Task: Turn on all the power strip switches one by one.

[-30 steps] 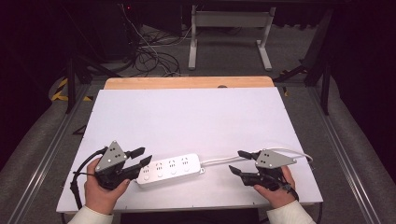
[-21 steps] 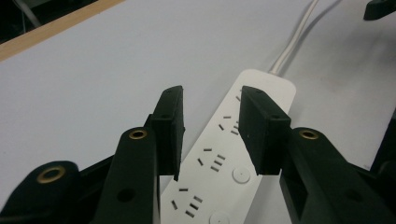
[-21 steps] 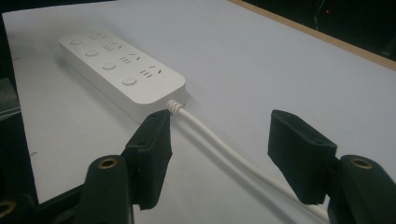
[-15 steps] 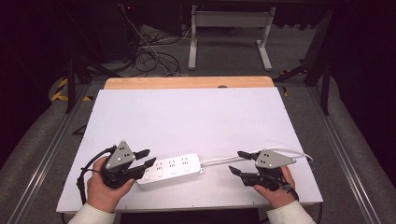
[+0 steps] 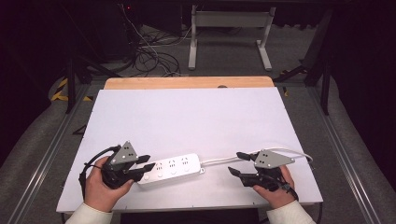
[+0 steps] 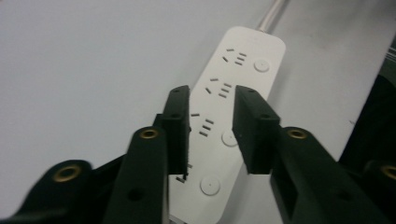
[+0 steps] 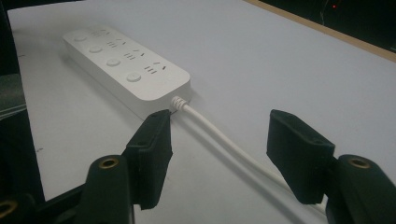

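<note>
A white power strip (image 5: 173,168) with several sockets and round buttons lies near the table's front edge, left of centre. Its white cable (image 5: 219,160) runs right. My left gripper (image 5: 148,162) is open at the strip's left end. In the left gripper view the jaws (image 6: 212,126) straddle the width of the strip (image 6: 243,60) from above; whether they touch it I cannot tell. My right gripper (image 5: 236,163) stands open to the right of the strip. In the right gripper view the cable (image 7: 219,137) passes between its open jaws (image 7: 229,149), with the strip (image 7: 121,60) ahead.
The white tabletop (image 5: 187,121) stretches wide behind the strip, with a wooden edge (image 5: 187,82) at the back. The cable loops (image 5: 299,153) past the right hand near the table's right edge. Floor cables (image 5: 149,56) and a metal stand (image 5: 229,32) lie beyond the table.
My left gripper has moved right, from beside the strip's left end to over it. The right gripper and the strip have stayed in place.
</note>
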`<state>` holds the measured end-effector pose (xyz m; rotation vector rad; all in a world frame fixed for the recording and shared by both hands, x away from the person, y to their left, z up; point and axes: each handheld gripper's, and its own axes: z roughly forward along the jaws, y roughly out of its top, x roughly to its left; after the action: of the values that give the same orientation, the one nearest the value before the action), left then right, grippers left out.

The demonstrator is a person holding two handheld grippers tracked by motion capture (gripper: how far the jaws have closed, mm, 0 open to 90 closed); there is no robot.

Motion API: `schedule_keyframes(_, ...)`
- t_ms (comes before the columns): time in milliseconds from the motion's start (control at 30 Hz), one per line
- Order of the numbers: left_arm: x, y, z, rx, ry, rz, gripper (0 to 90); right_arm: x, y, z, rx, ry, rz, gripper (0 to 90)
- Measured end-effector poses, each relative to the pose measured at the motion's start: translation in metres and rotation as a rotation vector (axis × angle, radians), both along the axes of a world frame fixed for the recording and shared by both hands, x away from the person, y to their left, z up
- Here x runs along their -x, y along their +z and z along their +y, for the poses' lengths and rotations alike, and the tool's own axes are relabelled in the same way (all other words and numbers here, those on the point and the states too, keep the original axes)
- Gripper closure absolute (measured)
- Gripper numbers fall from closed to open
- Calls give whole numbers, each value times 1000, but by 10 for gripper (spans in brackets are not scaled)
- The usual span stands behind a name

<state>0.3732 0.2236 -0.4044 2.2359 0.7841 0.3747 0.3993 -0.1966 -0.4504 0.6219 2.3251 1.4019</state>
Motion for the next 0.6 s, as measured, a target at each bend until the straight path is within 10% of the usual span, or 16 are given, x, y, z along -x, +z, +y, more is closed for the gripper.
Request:
schedule_keyframes(200, -7, -5, 1, -48, -36, 107, 768, 0, 0, 0, -3, 3, 2, 409)
schedule_keyframes(600, -10, -15, -1, -128, -17, 161, 881, 1, 0, 1, 1, 6, 2, 410)
